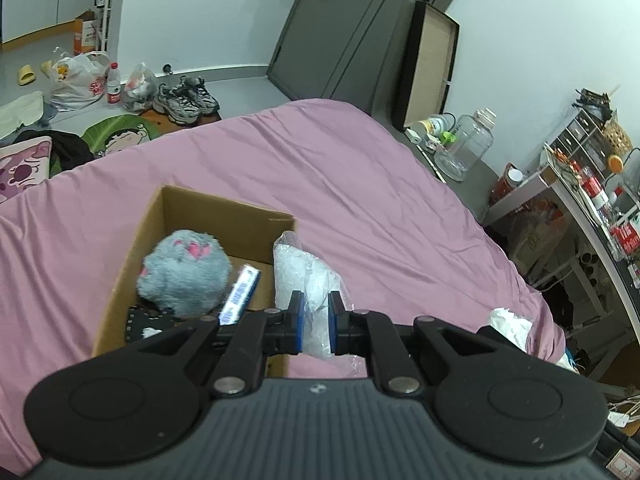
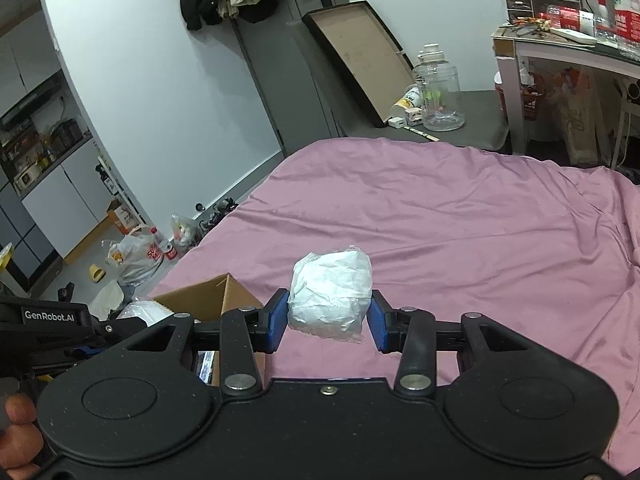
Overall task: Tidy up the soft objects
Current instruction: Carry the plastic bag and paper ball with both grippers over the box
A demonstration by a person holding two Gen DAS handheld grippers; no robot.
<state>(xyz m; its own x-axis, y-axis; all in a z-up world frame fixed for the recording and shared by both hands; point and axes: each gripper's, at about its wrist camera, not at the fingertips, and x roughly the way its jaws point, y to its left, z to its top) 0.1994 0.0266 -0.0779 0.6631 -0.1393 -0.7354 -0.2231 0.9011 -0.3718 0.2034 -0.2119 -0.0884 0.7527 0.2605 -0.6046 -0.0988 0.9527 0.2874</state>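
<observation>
Pink bedsheet (image 1: 360, 184): open brown cardboard box (image 1: 224, 216) is set on it, fluffy grey plush ball (image 1: 184, 276) inside. Clear crinkled bubble-wrap packet (image 1: 308, 280) is pinched by left gripper (image 1: 315, 312). White plastic-wrapped bundle (image 2: 330, 294) is clamped by right gripper (image 2: 329, 320).

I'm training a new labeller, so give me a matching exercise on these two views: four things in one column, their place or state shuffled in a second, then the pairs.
Things:
1. grey plush
2. clear plastic bag
3. white bundle
4. sneakers

Places or states:
A. between the jaws of the right gripper
B. on the floor beyond the bed
C. inside the box
D. pinched by the left gripper, hanging beside the box

Pairs: 1-C, 2-D, 3-A, 4-B
</observation>
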